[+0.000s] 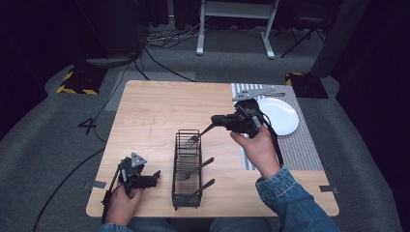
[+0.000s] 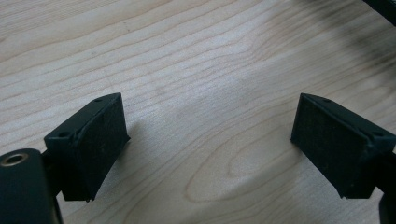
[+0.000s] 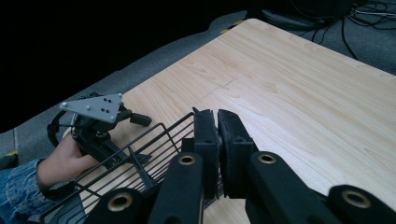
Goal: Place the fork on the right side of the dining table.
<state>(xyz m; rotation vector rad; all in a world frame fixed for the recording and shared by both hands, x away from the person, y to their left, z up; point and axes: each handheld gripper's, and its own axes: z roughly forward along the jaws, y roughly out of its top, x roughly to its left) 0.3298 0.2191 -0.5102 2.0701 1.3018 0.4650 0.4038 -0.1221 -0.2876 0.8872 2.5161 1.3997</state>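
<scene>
1. Two grippers in play, one per hand, at a light wooden table [image 1: 154,104].
2. We hold the right gripper [image 1: 214,119] above the far end of the black wire rack [image 1: 187,169]; its jaws are pinched narrow on the handle of a fork [image 1: 196,138].
3. That fork hangs tines-down, slanted, with its tines at the rack's far end. High view is too small to tell whether they touch the wire.
4. In the right gripper view the jaws [image 3: 217,140] sit pressed nearly together; the fork itself is hidden below them.
5. Two more forks [image 1: 199,166] lie in the rack, handles sticking out over its right side.
6. Our left gripper [image 1: 155,178] rests low at the near left of the table, just beside the rack, apart from it.
7. Its jaws stand wide, bare wood between them [image 2: 210,140], holding nothing.
8. White plate [image 1: 280,115] on a striped placemat [image 1: 302,145] at far right, well apart from the rack.
</scene>
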